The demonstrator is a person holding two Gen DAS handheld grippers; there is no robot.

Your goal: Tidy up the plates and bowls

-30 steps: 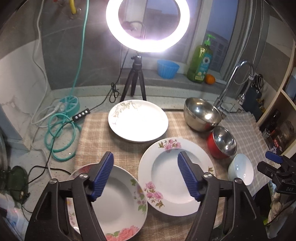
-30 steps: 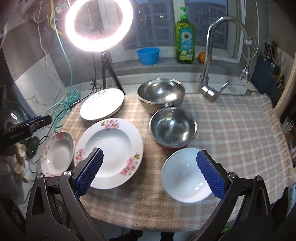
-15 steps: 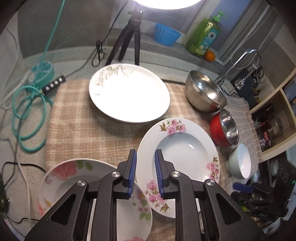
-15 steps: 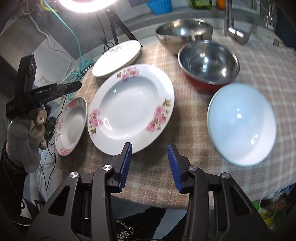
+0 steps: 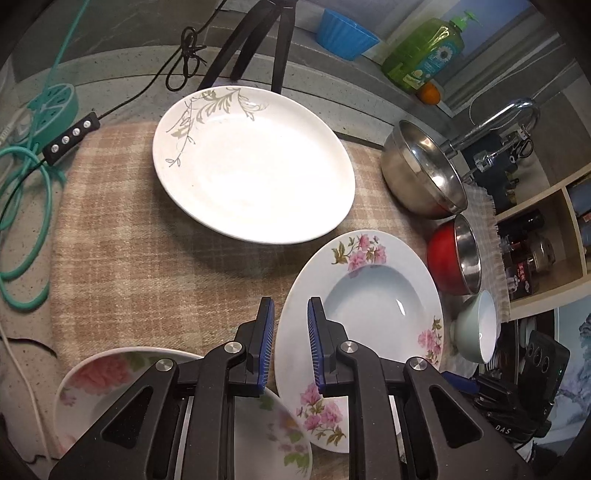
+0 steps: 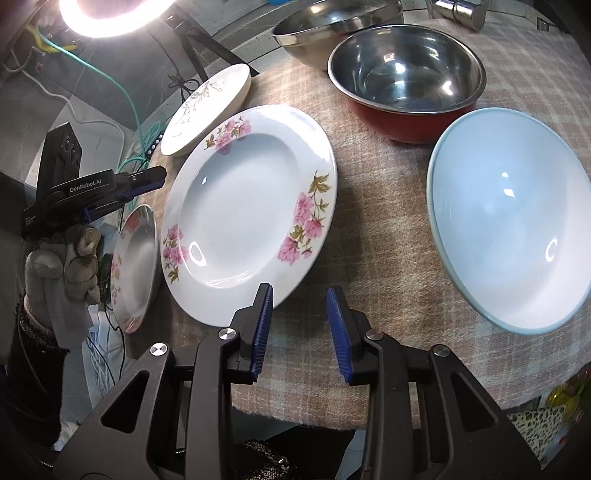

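A large pink-flowered soup plate lies mid-table on the checked cloth. A smaller flowered plate lies at its left, a leaf-patterned white plate behind. A big steel bowl, a red steel-lined bowl and a pale blue bowl stand at the right. My left gripper is narrowly open and empty above the big flowered plate's left rim. My right gripper is narrowly open and empty at that plate's near rim.
A ring light on a tripod stands behind the plates. Teal cable and a switch box lie at the left. A tap, soap bottle and blue cup are at the back. Shelves stand at the right.
Both grippers have gone from wide open to narrowly open and dropped closer to the big flowered plate over the last second.
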